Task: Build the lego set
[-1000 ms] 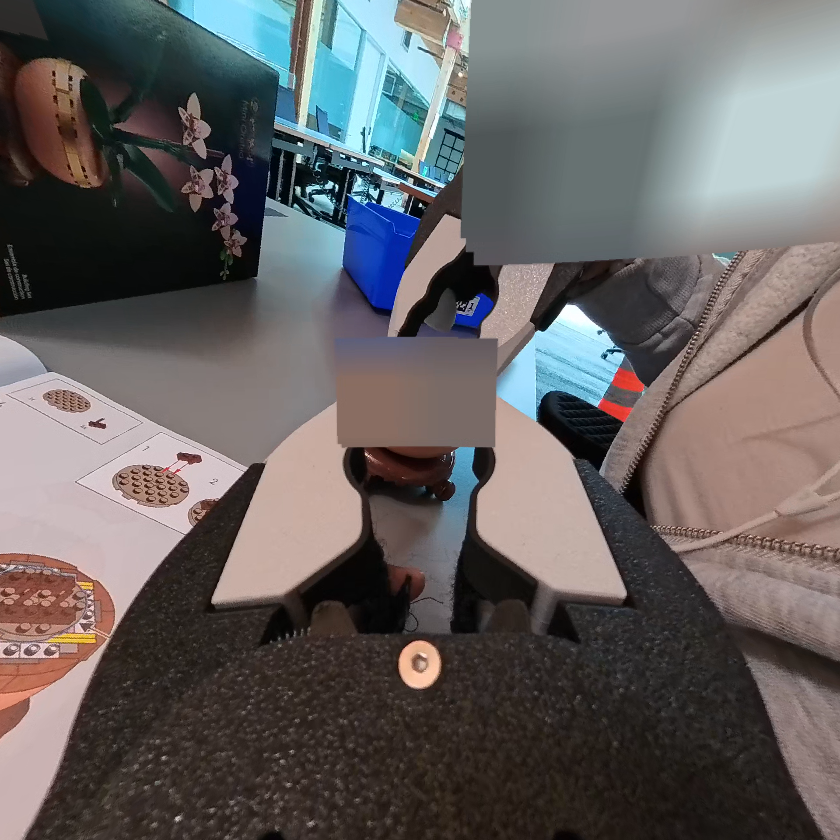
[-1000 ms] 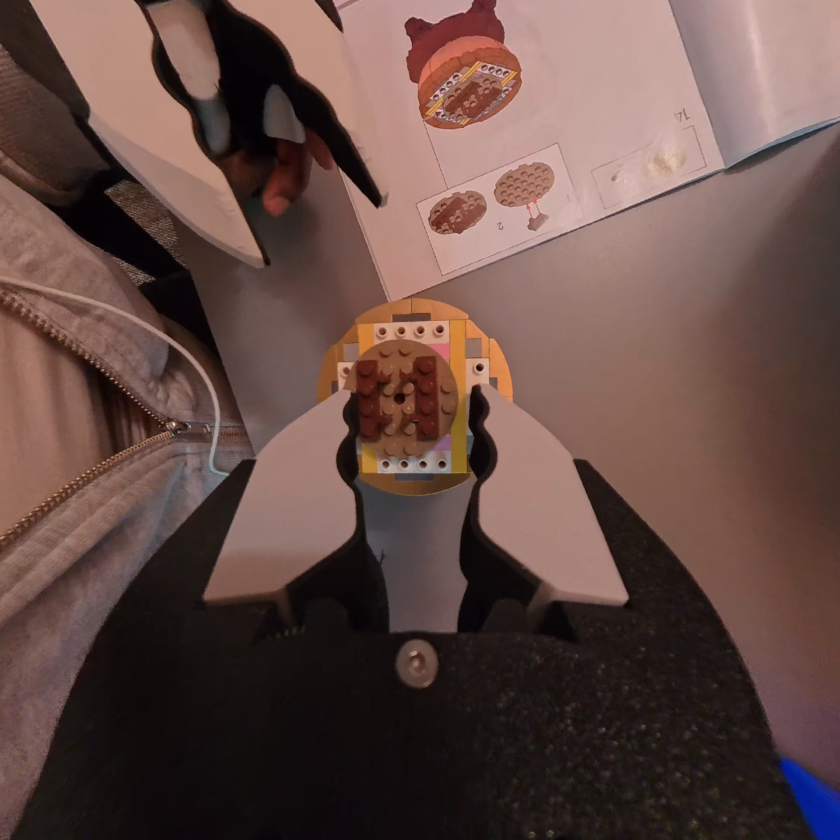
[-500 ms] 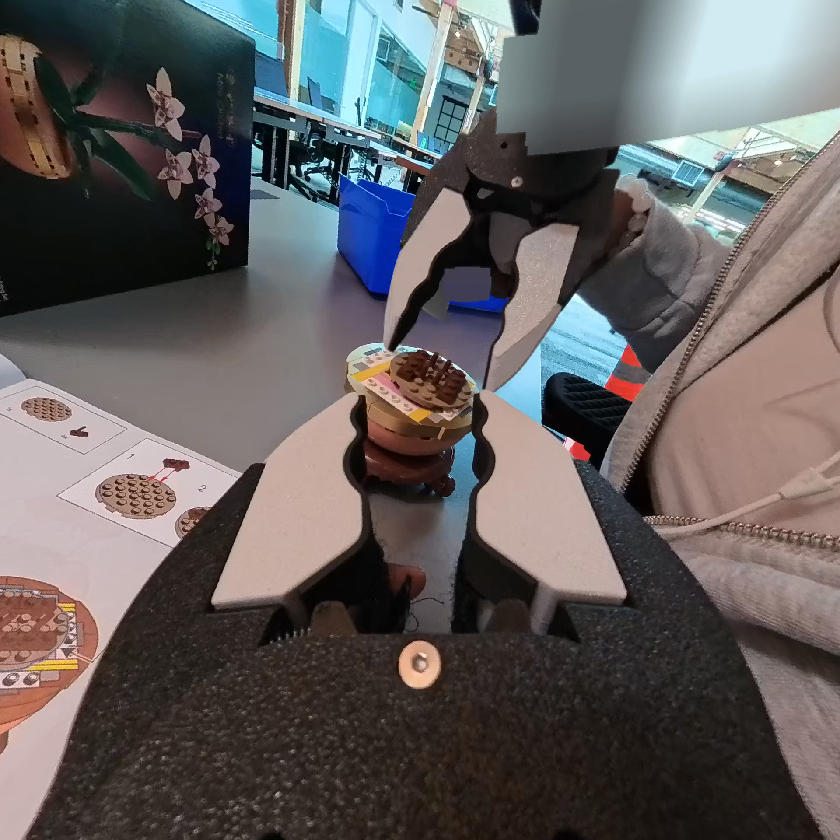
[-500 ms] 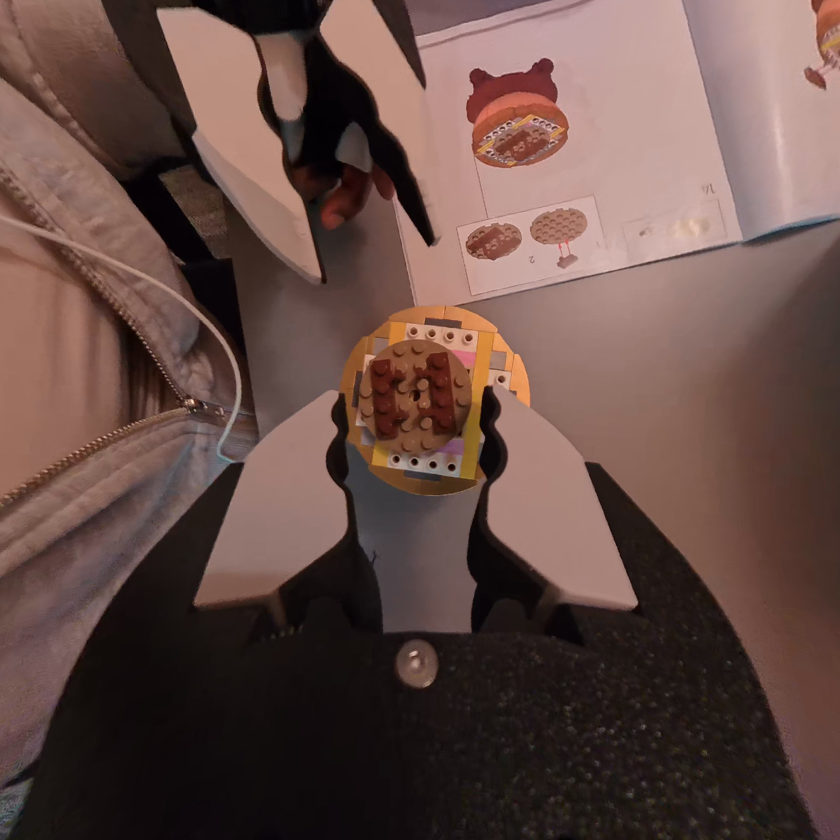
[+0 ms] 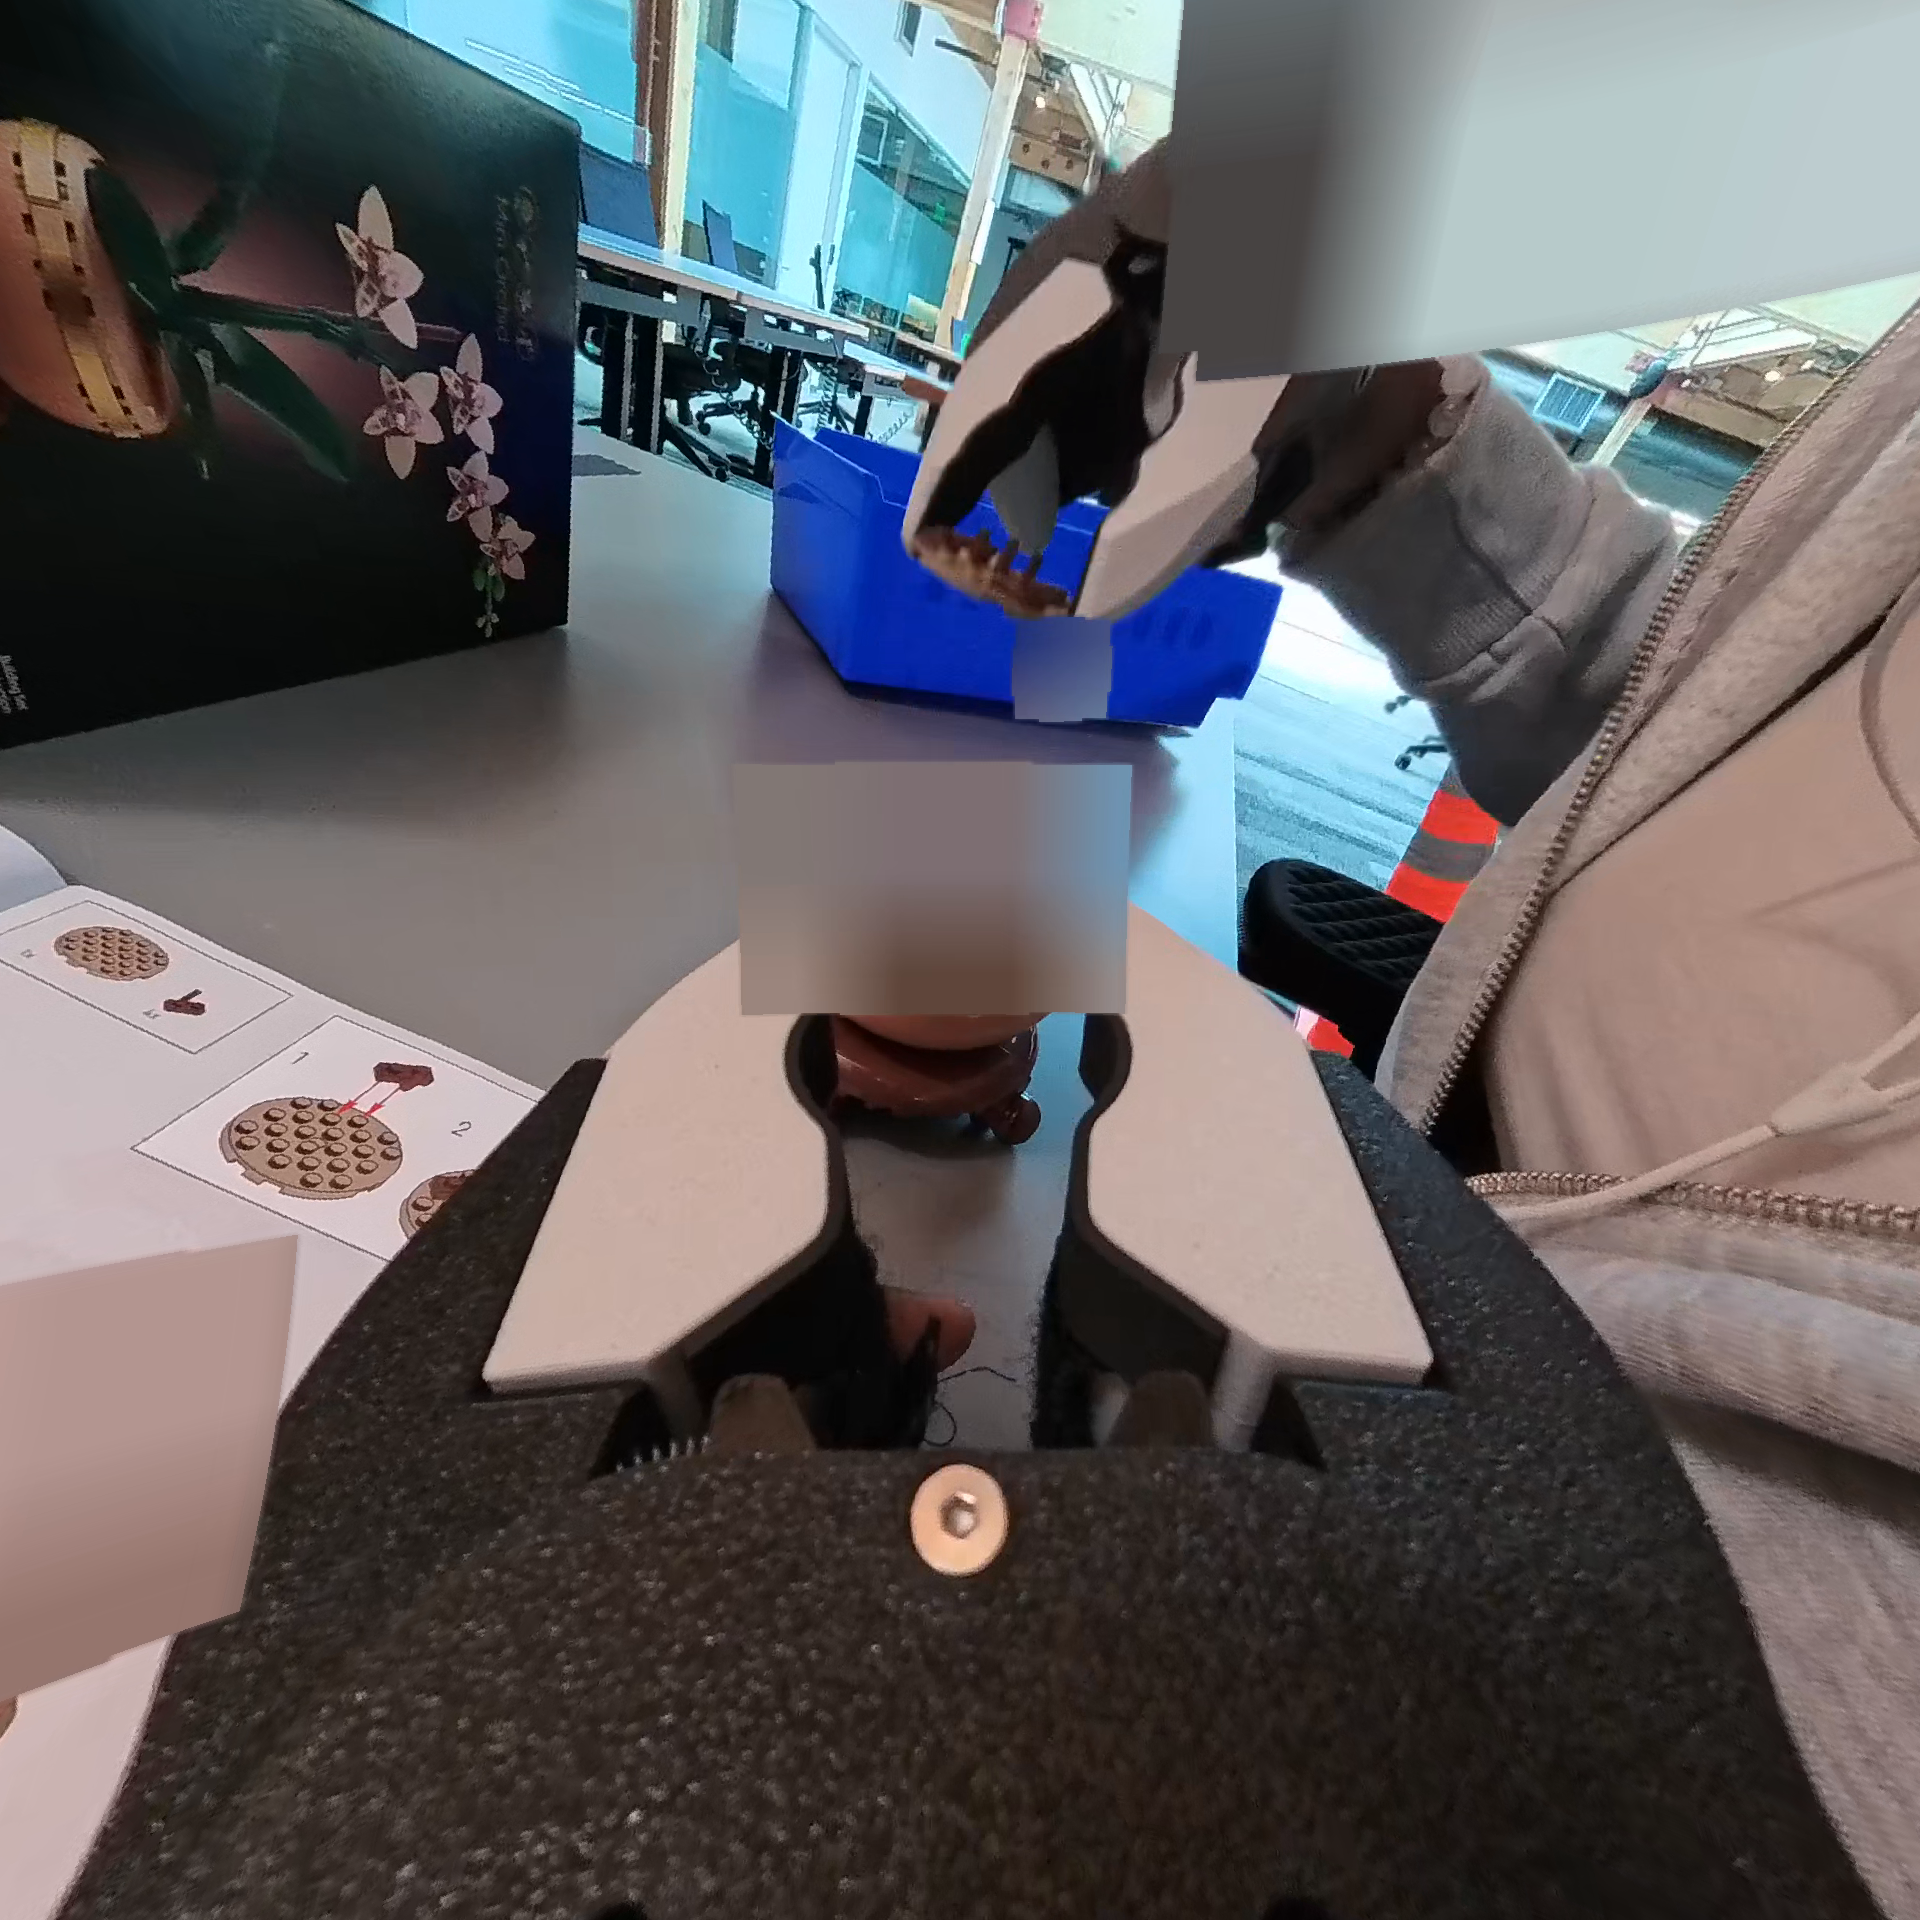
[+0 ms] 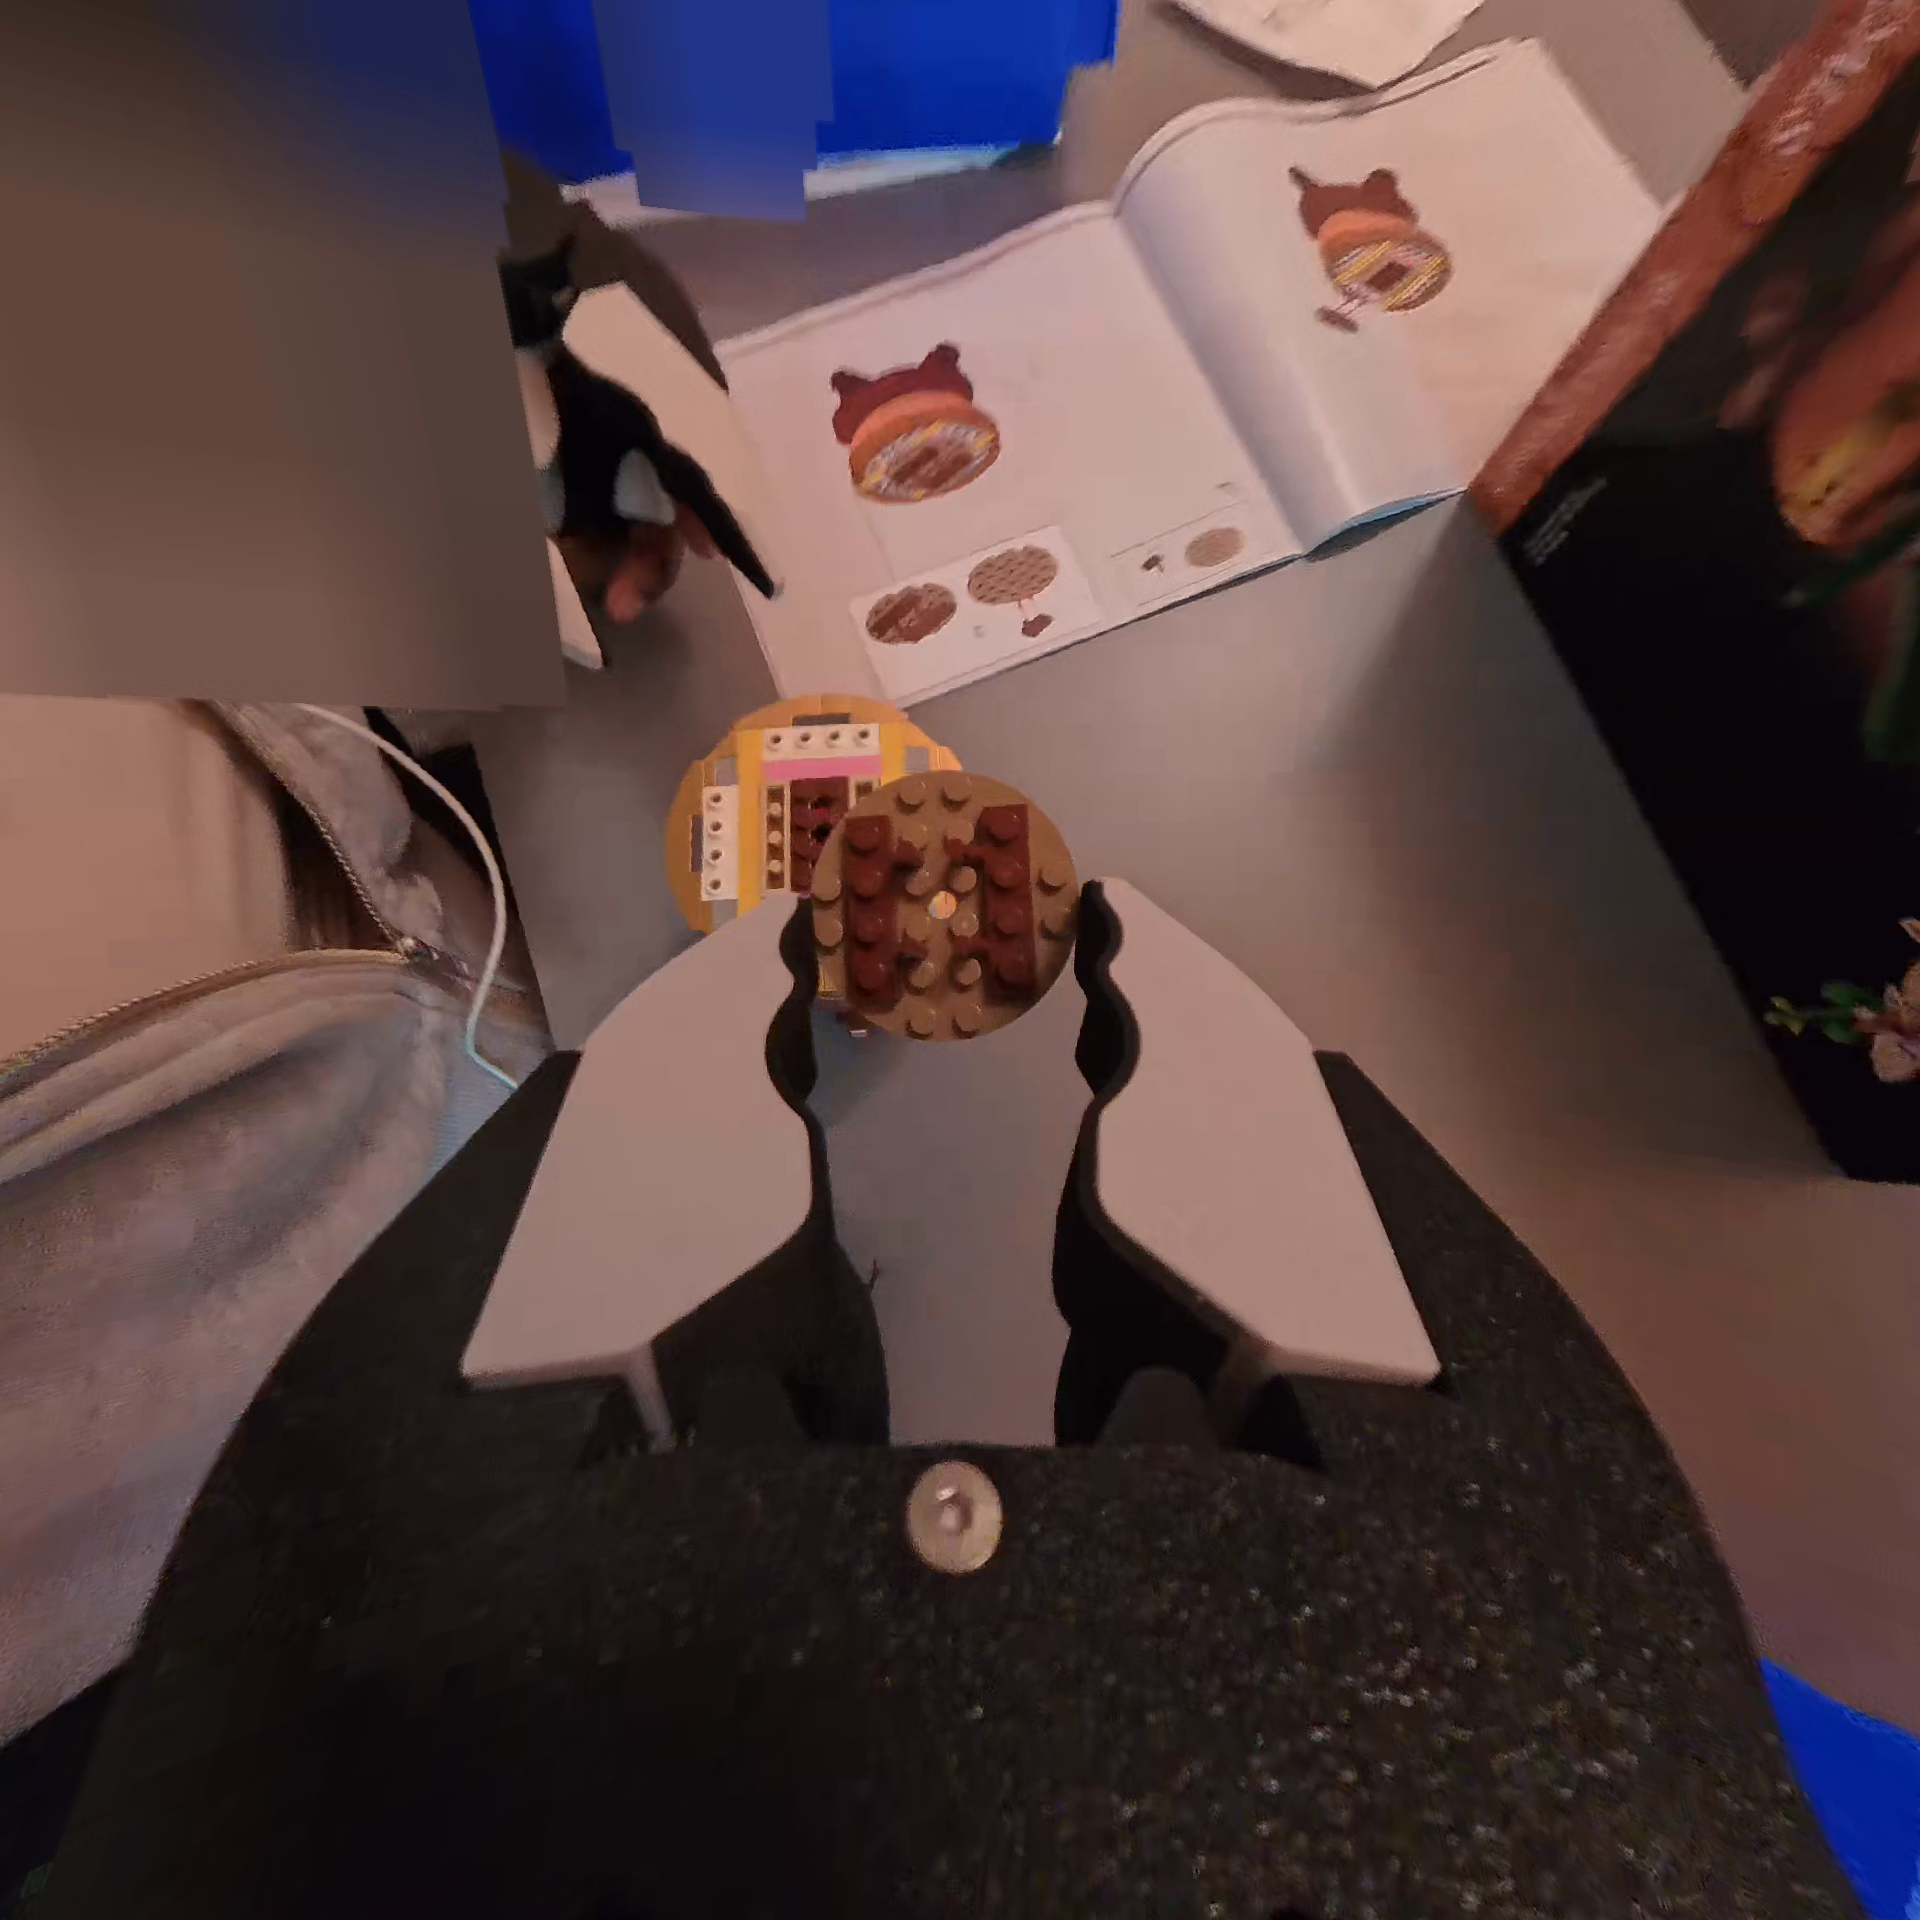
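Note:
My right gripper [image 6: 940, 920] is shut on a round tan plate with dark brown bricks [image 6: 940, 862] and holds it in the air, up and to the right of the round tan Lego base [image 6: 748, 800]. The base stands on the grey table with its white, pink and yellow studs showing. In the left wrist view the right gripper [image 5: 1008, 582] hangs high with the plate [image 5: 987, 577] in its tips. My left gripper [image 5: 935, 966] has its jaws apart. The base's brown underside [image 5: 935, 1075] shows between its fingers, and a blur patch hides the tips.
An open instruction booklet [image 6: 1091, 416] lies past the base and also shows in the left wrist view [image 5: 156, 1039]. The dark set box [image 5: 281, 364] stands behind it. A blue bin [image 5: 883, 582] sits farther back. A person in a grey hoodie [image 5: 1662, 1039] is at the table edge. One gripper's finger ends stand about 11 cm off the other's.
My right gripper has lifted the round plate off the base and carried it up and away. The left gripper and the base have stayed put.

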{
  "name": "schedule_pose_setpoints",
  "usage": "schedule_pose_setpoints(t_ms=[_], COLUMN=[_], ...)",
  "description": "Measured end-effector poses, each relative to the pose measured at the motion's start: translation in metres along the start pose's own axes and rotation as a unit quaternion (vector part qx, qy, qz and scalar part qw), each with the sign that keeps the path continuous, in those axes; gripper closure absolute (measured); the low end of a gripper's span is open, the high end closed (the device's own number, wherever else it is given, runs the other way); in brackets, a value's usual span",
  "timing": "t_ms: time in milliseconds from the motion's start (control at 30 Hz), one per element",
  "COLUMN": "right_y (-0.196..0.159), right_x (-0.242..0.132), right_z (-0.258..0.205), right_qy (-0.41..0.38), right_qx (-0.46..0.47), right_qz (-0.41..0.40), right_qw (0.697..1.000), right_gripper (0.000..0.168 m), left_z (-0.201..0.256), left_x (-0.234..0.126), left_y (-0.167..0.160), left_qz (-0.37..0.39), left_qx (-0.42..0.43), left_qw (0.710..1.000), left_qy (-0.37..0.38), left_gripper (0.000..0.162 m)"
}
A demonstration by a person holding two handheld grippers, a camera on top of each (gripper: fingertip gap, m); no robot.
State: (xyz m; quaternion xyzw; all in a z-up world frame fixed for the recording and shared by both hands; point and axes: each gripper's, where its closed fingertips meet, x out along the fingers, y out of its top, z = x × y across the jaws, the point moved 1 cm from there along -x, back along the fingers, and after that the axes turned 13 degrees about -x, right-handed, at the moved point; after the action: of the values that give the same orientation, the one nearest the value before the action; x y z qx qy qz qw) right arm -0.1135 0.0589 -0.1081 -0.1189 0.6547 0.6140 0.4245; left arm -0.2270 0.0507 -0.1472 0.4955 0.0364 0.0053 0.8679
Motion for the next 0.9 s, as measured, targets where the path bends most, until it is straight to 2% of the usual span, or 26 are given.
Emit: schedule_pose_setpoints(t_ms=[133, 900], right_y=[-0.001, -0.007], right_x=[-0.001, 0.068], right_z=[-0.002, -0.036], right_qy=[-0.002, 0.055], right_qx=[0.014, 0.012], right_qz=[0.003, -0.046], right_qw=[1.000, 0.997], right_gripper=[0.121, 0.121], left_z=[-0.001, 0.000], left_x=[-0.002, 0.001], left_y=[0.002, 0.002], left_qz=[0.009, 0.007], left_qx=[-0.008, -0.020], left_qw=[1.000, 1.000], left_qy=[-0.005, -0.014], left_gripper=[0.118, 0.118])
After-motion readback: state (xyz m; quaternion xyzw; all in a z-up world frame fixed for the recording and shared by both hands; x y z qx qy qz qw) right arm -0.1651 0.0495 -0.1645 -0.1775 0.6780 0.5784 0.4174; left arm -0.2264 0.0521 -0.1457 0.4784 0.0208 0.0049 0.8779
